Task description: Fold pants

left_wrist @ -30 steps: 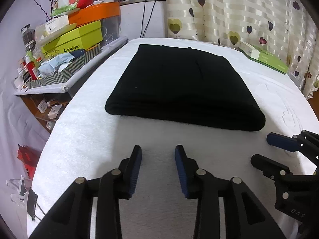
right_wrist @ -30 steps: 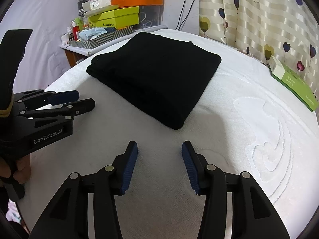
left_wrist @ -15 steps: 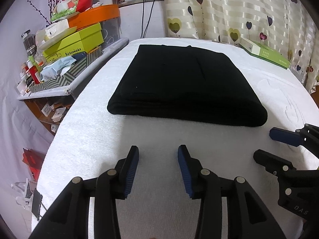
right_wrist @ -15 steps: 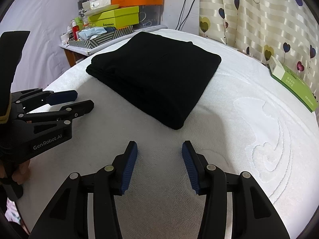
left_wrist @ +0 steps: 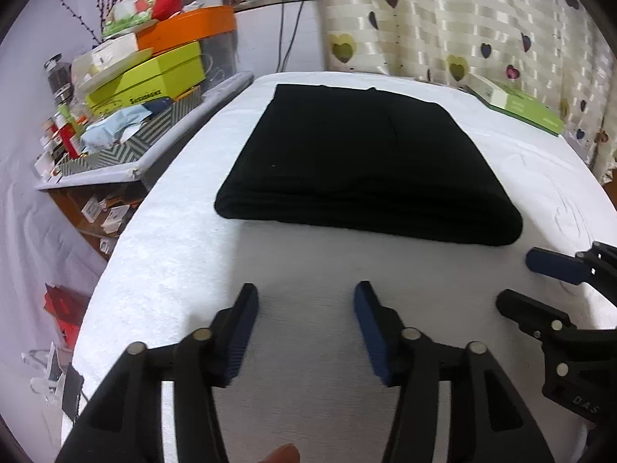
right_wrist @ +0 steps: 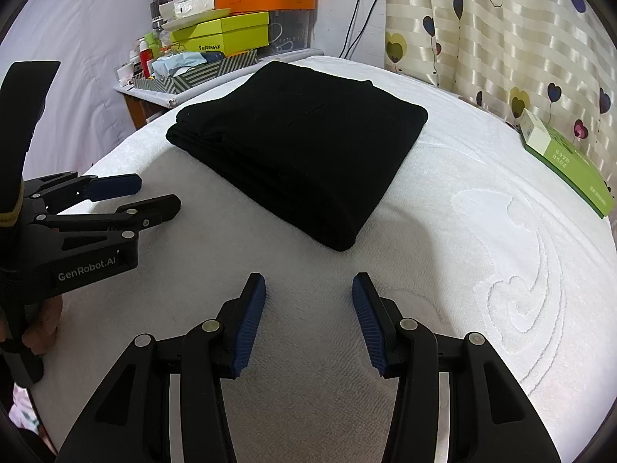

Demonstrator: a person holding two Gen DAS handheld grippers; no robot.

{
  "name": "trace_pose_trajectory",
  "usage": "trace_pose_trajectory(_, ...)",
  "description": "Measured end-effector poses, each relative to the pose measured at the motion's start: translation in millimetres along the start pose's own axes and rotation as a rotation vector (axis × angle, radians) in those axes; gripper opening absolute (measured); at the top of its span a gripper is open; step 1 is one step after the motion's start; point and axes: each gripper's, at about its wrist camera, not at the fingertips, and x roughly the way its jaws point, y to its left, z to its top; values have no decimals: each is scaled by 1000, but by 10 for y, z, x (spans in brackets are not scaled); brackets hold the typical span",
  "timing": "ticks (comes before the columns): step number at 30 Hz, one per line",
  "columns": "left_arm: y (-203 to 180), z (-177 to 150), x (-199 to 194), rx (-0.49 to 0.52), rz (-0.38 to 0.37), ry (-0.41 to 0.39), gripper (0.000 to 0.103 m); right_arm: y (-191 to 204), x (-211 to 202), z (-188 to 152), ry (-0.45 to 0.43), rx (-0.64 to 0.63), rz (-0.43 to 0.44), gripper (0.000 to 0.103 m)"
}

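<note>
Black pants (left_wrist: 366,162) folded into a flat rectangle on white towel-covered bed (right_wrist: 482,270). Left gripper (left_wrist: 306,301) jaws just opening, apart, nothing between. Right gripper (right_wrist: 308,289) jaws apart, empty, short of pants.

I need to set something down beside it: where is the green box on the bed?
The green box lies at the right edge of the white bed cover in the right wrist view, against the heart-print curtain, apart from the folded black pants.
</note>
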Motion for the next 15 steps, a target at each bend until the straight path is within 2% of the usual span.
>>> trace_pose_trajectory(15, 49, -12, -1, -19, -42, 7, 59, 3, 0, -1, 0, -1, -1, 48)
